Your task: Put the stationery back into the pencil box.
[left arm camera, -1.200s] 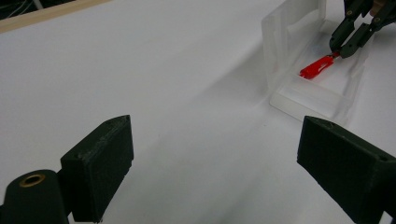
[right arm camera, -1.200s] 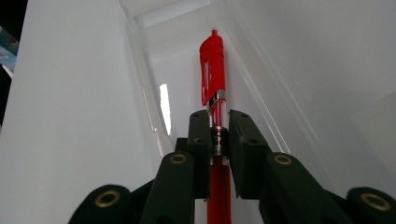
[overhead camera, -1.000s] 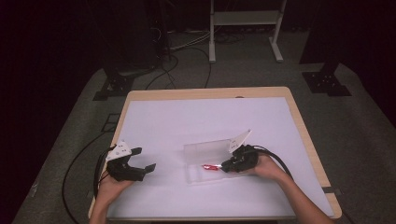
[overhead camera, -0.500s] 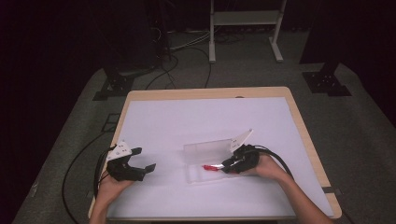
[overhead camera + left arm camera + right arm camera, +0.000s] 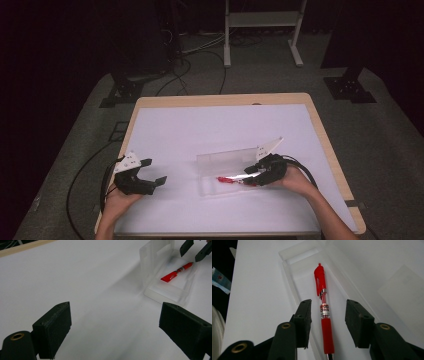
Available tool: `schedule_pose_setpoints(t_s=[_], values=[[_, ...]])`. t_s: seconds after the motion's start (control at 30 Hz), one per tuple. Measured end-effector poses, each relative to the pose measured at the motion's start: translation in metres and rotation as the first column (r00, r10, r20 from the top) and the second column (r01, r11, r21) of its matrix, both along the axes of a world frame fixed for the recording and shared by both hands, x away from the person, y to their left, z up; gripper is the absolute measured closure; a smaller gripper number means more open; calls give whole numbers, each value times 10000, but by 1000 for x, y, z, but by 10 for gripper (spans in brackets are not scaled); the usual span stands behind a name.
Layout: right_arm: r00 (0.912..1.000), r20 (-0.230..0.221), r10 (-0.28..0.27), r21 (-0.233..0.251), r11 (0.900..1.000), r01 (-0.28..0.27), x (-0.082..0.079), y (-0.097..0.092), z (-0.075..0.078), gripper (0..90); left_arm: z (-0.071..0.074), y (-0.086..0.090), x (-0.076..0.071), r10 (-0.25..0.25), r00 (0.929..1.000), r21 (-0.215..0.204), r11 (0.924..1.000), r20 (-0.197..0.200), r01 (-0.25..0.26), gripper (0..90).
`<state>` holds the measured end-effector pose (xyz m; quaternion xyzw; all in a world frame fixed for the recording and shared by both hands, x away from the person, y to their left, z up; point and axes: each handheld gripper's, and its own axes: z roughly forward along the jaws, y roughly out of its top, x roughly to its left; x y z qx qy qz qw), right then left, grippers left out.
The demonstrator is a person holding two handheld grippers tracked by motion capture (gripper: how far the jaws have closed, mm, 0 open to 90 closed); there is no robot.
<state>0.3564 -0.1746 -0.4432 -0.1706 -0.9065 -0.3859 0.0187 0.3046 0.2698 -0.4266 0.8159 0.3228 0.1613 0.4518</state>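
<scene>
I see the red retractable pen lying in the clear plastic hinged case; right tool straddles it, jaws parted, presumably for pickup. Left tool wide, idle near-left on the white desk.

floor: grey carpet | cables | white stand | dark room

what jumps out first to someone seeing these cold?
The red pen is the one spot of colour: it lies in an open clear plastic case on the white table cover, right of centre near the front. The right gripper hangs over it, jaws open and straddling the barrel without touching it. The left gripper is open too, well off to the case's left over bare cover.
</scene>
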Motion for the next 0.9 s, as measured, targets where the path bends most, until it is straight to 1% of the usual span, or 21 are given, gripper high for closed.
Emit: schedule_pose_setpoints(t_s=[0.07,0.23,0.33,0.4,0.47,0.6,0.77,0.9], values=[[9999,-5,-128,56,9999,128,0,-3,1,539,0,0,0,4,10000,-5,10000,-13,-4,103],[9994,48,-347,89,9994,346,-2,-10,6,467,-1,-1,0,-45,10000,38,10000,-30,45,102],[9987,84,-493,83,9988,493,-2,-15,9,436,0,-1,0,-43,10000,-4,10000,-29,43,102],[9980,119,-627,67,9980,626,-3,-19,11,420,0,0,0,-37,10000,2,10000,-15,37,102],[9969,209,-759,149,9970,756,-3,-23,13,388,0,0,0,-15,10000,-5,10000,-21,15,101],[9946,309,-992,322,9947,982,-6,-30,15,370,0,-1,0,-26,10000,-7,10000,-20,26,101],[9918,303,-1241,335,9918,1231,-9,-38,16,353,0,-1,0,-26,10000,-6,10000,-29,26,101],[9867,432,-1570,475,9868,1549,-13,-47,17,338,0,0,-1,-19,10000,-18,10000,-24,19,101]])
